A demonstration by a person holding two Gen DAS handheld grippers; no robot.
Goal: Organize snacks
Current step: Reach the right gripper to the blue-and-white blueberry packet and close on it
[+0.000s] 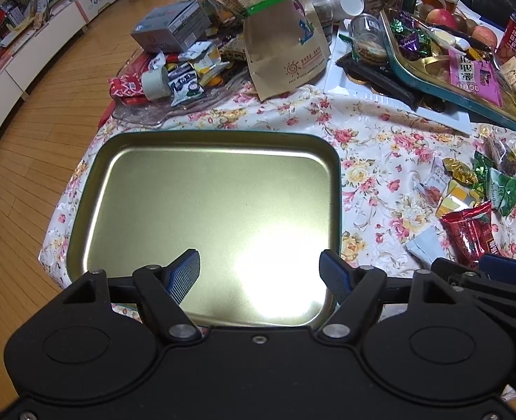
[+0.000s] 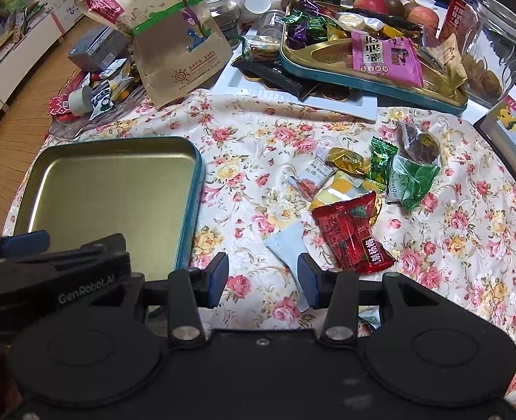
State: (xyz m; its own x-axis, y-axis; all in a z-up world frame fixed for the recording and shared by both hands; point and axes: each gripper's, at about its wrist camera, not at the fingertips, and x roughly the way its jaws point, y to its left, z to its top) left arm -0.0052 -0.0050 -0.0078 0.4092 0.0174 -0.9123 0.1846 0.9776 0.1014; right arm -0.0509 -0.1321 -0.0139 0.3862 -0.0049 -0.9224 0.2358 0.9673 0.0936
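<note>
An empty gold tin tray with a teal rim lies on the floral tablecloth. My left gripper hangs over its near end, open, with nothing between its fingers. To the tray's right lies a heap of loose snacks: a red packet, a green packet, a gold candy and a pale blue sachet. My right gripper is open just above the cloth. The sachet's near end lies under its right finger, and the pads are not pressing on it.
At the back stand a second teal tray full of sweets, a white tray, a brown paper bag, jars, apples and a glass dish of packets. A picture card lies at the right. The table edge and wood floor are on the left.
</note>
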